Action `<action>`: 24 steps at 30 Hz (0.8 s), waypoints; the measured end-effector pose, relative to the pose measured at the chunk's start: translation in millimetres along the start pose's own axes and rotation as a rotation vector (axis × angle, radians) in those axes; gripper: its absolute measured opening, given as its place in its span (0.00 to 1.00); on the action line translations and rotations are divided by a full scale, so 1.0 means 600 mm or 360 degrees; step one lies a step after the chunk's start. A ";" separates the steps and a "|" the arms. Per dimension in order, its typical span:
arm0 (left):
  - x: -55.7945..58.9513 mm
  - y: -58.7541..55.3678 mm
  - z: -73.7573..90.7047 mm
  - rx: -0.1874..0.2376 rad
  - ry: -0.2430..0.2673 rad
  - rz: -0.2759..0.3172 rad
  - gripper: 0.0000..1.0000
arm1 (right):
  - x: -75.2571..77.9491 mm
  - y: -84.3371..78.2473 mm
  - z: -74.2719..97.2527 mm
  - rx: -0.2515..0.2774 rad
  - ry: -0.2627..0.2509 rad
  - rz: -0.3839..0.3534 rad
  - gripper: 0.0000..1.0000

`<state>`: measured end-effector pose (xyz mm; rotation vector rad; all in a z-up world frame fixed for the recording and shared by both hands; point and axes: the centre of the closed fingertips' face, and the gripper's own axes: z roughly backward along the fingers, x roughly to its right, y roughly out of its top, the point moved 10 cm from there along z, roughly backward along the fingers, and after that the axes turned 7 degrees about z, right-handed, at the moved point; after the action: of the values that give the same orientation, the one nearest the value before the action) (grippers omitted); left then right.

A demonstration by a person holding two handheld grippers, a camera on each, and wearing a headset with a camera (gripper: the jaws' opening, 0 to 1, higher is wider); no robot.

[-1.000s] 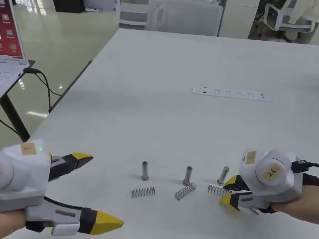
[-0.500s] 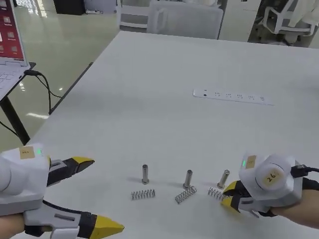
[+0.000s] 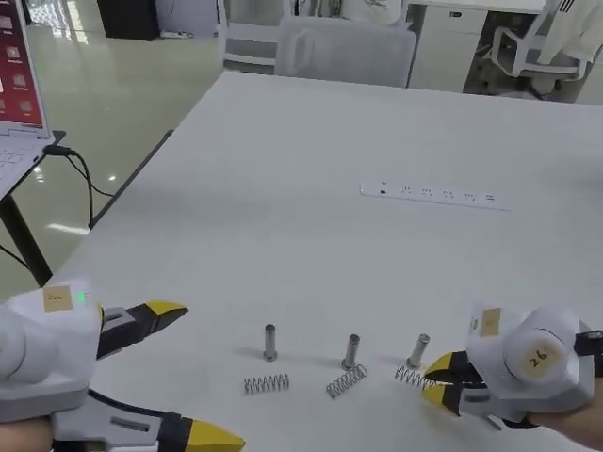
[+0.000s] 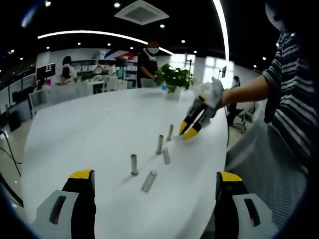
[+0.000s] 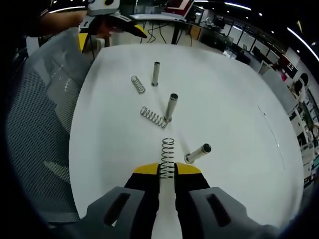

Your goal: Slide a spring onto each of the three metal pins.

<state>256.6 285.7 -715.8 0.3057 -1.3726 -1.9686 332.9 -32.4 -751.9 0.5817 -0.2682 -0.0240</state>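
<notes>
Three short metal pins stand upright in a row on the white table: left pin (image 3: 270, 342), middle pin (image 3: 351, 350), right pin (image 3: 418, 350). A spring (image 3: 266, 383) lies in front of the left pin and another spring (image 3: 346, 380) leans by the middle pin. My right gripper (image 3: 436, 381) is shut on the end of a third spring (image 5: 167, 157), which points toward the right pin (image 5: 198, 153) just beside it. My left gripper (image 3: 188, 377) hovers open at the table's near left edge, well apart from the pins (image 4: 133, 164).
A white power strip (image 3: 434, 196) lies farther back on the table. A laptop (image 3: 13, 85) with a cable stands on a side stand at far left. Office chairs (image 3: 528, 42) stand beyond the table's far edge.
The head camera has tilted, shifting the whole scene down. My right gripper stays at the rightmost spring, slightly lower and more to the right. The left gripper remains open.
</notes>
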 end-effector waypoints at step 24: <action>0.043 0.014 -0.038 -0.0027 -0.0288 0.0020 0.78 | -0.048 0.060 0.039 0.0143 0.0107 0.0337 0.08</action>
<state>254.1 250.6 -712.8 0.1124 -1.4652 -2.0369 297.1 -12.4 -720.4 0.6398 -0.2655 0.2129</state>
